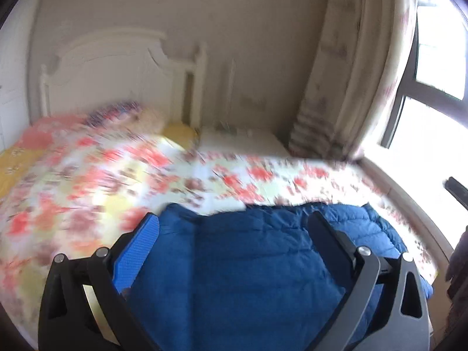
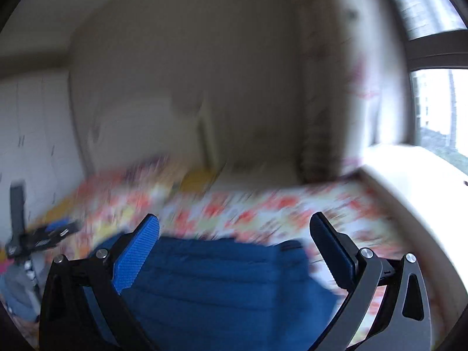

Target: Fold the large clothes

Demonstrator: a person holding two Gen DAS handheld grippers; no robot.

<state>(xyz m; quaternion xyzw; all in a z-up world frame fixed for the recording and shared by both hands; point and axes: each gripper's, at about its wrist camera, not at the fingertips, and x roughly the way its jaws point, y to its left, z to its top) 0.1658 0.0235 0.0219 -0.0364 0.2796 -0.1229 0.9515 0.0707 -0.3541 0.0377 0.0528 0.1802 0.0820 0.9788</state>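
A blue quilted puffer jacket (image 1: 251,263) lies on a bed with a floral cover (image 1: 87,181). My left gripper (image 1: 234,222) is open above the jacket, its blue-padded fingers (image 1: 137,251) wide apart and holding nothing. In the right wrist view the same jacket (image 2: 222,280) lies below my right gripper (image 2: 234,225), which is also open and empty. The other gripper (image 2: 44,239) shows at the left edge of that view. Both views are motion-blurred.
A white headboard (image 1: 117,70) stands at the far end of the bed, with a pillow (image 1: 131,117) before it. A patterned curtain (image 1: 351,73) and window (image 1: 438,87) are at the right. A white sill (image 2: 409,175) runs along the bed's right side.
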